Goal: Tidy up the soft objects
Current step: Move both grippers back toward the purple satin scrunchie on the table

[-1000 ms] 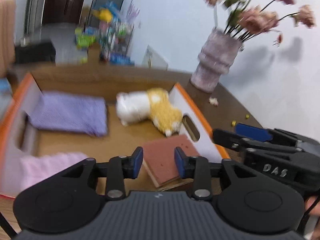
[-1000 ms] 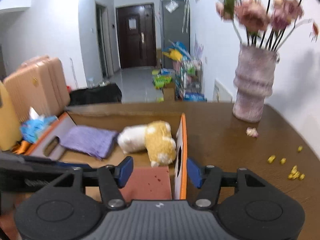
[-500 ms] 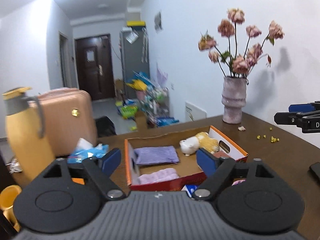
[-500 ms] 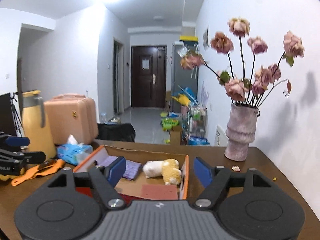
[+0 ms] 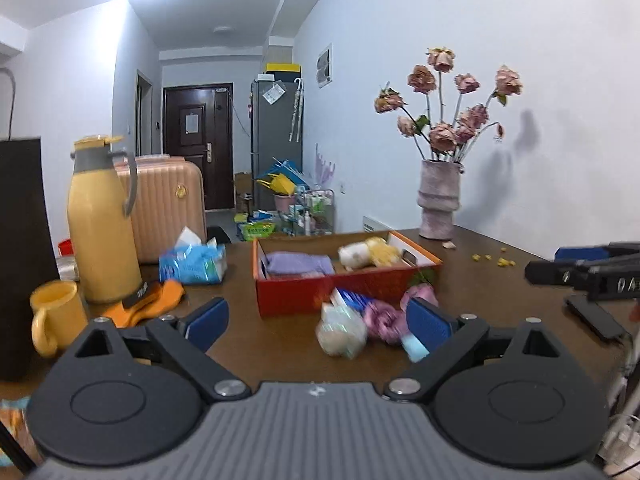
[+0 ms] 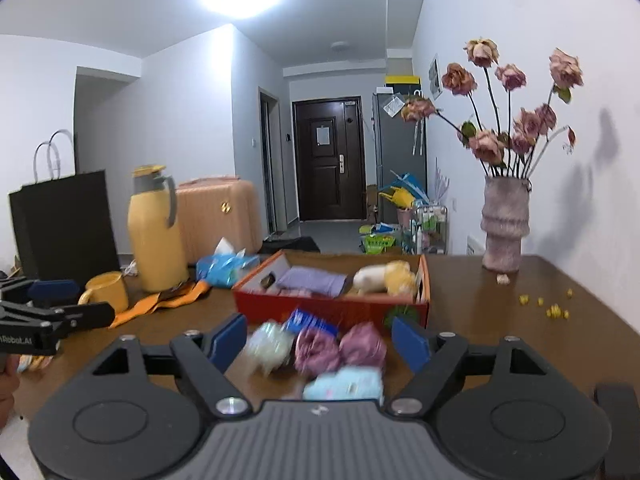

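Orange cardboard box [image 6: 332, 307] on brown table [image 6: 500, 320], beyond both grippers; purple cloth [image 6: 314, 280] and white-yellow plush toy [image 6: 384, 276] inside. Blurred soft pile [image 6: 320, 352] before box, between right gripper [image 6: 320, 340] pads, untouched. Left gripper [image 5: 316, 320] likewise empty; both jaws opening.

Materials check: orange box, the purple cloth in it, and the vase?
Orange box: looks like printed cardboard, brown uncoated inside, thin walls with a cut-out handle slot.
Purple cloth: soft knit or terry, matte, lying folded and limp.
Vase: probably ceramic or stone-look, mottled pink-grey, ribbed, matte; cannot confirm.
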`<state>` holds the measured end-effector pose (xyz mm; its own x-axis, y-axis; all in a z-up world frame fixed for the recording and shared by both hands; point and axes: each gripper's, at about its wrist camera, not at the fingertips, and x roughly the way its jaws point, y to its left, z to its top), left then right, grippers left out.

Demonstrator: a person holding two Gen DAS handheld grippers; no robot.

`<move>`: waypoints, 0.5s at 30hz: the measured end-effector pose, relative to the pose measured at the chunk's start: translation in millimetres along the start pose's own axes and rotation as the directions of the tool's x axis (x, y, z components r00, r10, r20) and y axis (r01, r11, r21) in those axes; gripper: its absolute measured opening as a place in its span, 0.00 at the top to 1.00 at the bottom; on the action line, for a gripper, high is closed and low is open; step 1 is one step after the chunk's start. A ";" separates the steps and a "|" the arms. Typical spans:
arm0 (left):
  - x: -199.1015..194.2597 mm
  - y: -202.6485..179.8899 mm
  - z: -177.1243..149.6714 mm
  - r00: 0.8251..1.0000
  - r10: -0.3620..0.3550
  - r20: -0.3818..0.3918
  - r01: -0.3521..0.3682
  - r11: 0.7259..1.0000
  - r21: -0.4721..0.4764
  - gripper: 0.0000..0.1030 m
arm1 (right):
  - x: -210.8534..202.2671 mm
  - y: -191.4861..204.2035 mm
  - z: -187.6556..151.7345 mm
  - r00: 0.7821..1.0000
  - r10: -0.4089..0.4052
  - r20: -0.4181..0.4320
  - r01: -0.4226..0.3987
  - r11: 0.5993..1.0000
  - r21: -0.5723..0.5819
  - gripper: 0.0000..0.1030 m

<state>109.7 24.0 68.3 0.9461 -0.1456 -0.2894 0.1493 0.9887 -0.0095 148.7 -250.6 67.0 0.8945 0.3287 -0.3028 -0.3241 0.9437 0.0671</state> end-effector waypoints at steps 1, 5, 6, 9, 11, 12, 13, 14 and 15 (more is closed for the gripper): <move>-5.4 -2.1 -6.9 1.000 -0.008 -0.005 0.007 1.000 -0.005 0.04 | -5.3 3.3 -8.5 1.000 0.000 -0.010 0.000 1.000 0.000 0.22; -19.7 -6.9 -25.2 0.999 -0.024 -0.041 0.024 1.000 -0.007 0.04 | -24.7 10.6 -43.7 0.998 -0.005 -0.067 0.007 1.000 0.027 0.22; -20.9 -8.1 -27.4 0.998 -0.034 -0.050 0.033 0.999 -0.009 0.04 | -27.2 9.9 -48.6 0.997 0.000 -0.077 0.003 0.999 0.041 0.22; -19.0 -11.5 -28.5 0.998 -0.041 -0.056 0.041 0.999 -0.003 0.04 | -31.8 8.0 -56.6 0.996 -0.001 -0.092 0.007 0.998 0.064 0.22; -14.8 -13.6 -28.8 0.997 -0.043 -0.062 0.042 0.999 -0.006 0.04 | -30.6 6.1 -57.5 0.996 -0.007 -0.092 0.013 0.998 0.068 0.22; -12.6 -14.7 -30.0 0.997 -0.046 -0.068 0.046 0.999 -0.007 0.04 | -29.3 4.8 -57.6 0.996 -0.013 -0.091 0.020 0.997 0.071 0.22; -10.3 -16.3 -31.2 0.996 -0.047 -0.074 0.047 0.999 -0.007 0.04 | -27.8 3.3 -58.0 0.996 -0.018 -0.091 0.025 0.997 0.074 0.22; -7.5 -17.5 -33.0 0.995 -0.051 -0.081 0.051 0.999 -0.007 0.04 | -26.8 2.0 -58.2 0.996 -0.019 -0.091 0.026 0.997 0.078 0.22; -3.4 -19.0 -35.5 0.994 -0.061 -0.090 0.061 0.998 -0.007 0.04 | -25.3 -0.3 -59.5 0.996 -0.020 -0.092 0.028 0.996 0.085 0.22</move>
<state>93.5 7.0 35.5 0.9054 -0.2023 -0.3733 0.2045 0.9783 -0.0340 107.8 -261.5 18.1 0.8689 0.3049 -0.3900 -0.2717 0.9523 0.1392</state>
